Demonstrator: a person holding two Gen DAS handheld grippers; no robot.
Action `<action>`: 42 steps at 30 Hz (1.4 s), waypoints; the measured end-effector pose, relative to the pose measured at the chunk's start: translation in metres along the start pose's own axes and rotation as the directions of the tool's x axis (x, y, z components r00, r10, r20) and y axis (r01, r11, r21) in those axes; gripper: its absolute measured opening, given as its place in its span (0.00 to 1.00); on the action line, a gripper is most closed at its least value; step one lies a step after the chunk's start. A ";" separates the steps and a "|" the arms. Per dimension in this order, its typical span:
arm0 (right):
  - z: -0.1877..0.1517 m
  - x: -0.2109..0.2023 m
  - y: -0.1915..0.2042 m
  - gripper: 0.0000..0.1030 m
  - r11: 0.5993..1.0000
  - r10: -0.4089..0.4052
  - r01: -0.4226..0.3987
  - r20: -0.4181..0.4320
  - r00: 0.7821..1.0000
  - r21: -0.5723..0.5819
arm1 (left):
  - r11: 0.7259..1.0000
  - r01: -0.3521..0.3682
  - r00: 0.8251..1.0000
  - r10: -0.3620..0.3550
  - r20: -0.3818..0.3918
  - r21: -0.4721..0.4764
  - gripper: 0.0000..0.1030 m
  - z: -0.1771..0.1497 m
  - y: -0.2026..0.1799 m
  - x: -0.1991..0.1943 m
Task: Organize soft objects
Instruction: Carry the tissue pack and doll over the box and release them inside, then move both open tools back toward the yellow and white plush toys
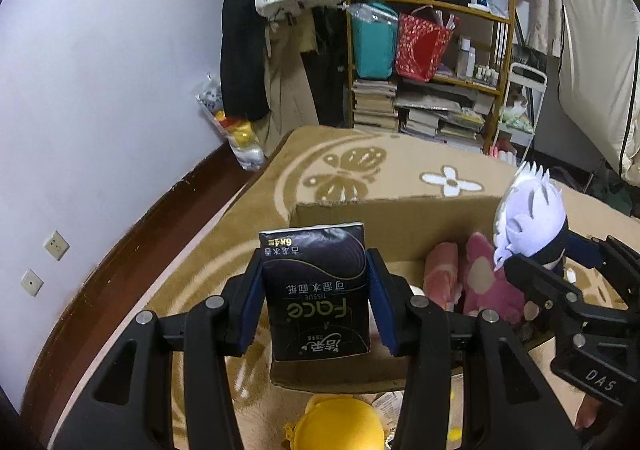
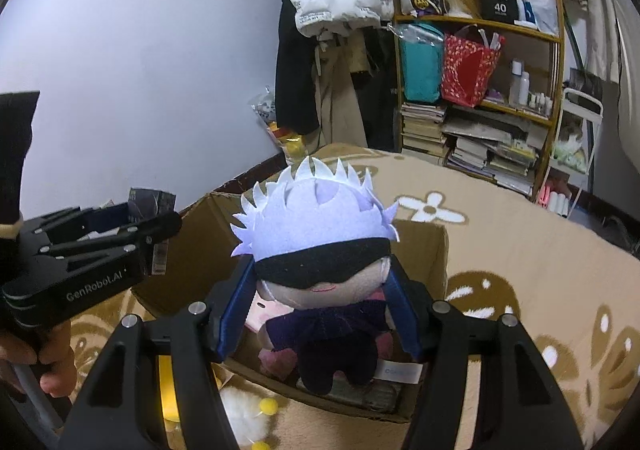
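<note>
My left gripper [image 1: 316, 290] is shut on a dark tissue pack [image 1: 318, 290], held upright over the near left part of an open cardboard box [image 1: 384, 218]. My right gripper [image 2: 316, 306] is shut on a plush doll [image 2: 320, 270] with white spiky hair, a black blindfold and dark clothes, hanging above the same box [image 2: 428, 250]. In the left wrist view the doll [image 1: 532, 214] and right gripper [image 1: 560, 286] show at the right. A pink plush [image 1: 484, 282] lies inside the box. The left gripper [image 2: 152, 226] with the pack shows at the left of the right wrist view.
The box stands on a tan patterned carpet [image 1: 360, 170]. A yellow plush [image 1: 340, 426] and a white fluffy toy [image 2: 248, 414] lie in front of it. A shelf of books and bags [image 1: 428, 62], hanging coats and a plastic bag of toys [image 1: 236, 126] stand by the wall.
</note>
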State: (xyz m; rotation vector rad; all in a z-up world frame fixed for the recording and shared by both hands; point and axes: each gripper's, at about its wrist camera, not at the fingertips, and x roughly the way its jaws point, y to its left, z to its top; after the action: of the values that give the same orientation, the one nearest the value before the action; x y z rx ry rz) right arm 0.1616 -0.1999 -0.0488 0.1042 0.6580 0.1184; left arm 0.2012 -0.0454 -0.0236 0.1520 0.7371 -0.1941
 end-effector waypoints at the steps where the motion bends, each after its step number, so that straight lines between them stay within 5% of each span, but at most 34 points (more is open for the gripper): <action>1: -0.001 0.002 -0.002 0.65 1.000 0.006 -0.006 -0.007 1.000 0.009 | 1.000 -0.004 1.000 0.004 -0.005 0.003 0.45 -0.001 -0.001 0.002; 6: -0.006 0.011 -0.006 0.66 1.000 0.008 -0.007 -0.047 0.999 0.025 | 0.999 -0.036 0.999 0.035 -0.039 -0.001 0.47 -0.008 -0.002 0.012; 12: -0.011 0.011 -0.007 0.68 0.999 0.012 -0.010 -0.053 0.999 0.037 | 0.998 -0.059 0.998 0.059 -0.038 0.014 0.67 -0.011 -0.003 0.008; 16: -0.011 0.003 -0.007 0.82 0.999 0.008 -0.006 -0.047 0.999 0.047 | 0.998 -0.055 0.998 0.055 -0.022 -0.005 0.88 -0.012 0.002 -0.003; 20: -0.012 -0.006 -0.003 0.86 0.999 0.002 0.001 -0.050 0.999 0.046 | 0.997 -0.071 0.997 0.072 -0.004 0.025 0.95 -0.014 0.003 -0.014; 23: -0.011 -0.012 0.000 1.00 0.999 -0.010 0.013 -0.057 0.998 0.046 | 0.995 -0.093 0.996 0.093 0.006 0.038 0.97 -0.015 0.005 -0.025; 42: -0.018 -0.072 0.014 1.00 0.996 -0.013 0.015 -0.021 1.000 0.083 | 0.994 -0.106 0.993 0.106 -0.055 0.001 0.98 -0.047 0.027 -0.091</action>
State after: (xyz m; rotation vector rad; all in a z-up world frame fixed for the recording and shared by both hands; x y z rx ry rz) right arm 0.0932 -0.1956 -0.0175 0.1783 0.6846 0.0785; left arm 0.1107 0.0016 0.0057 0.1949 0.7814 -0.0887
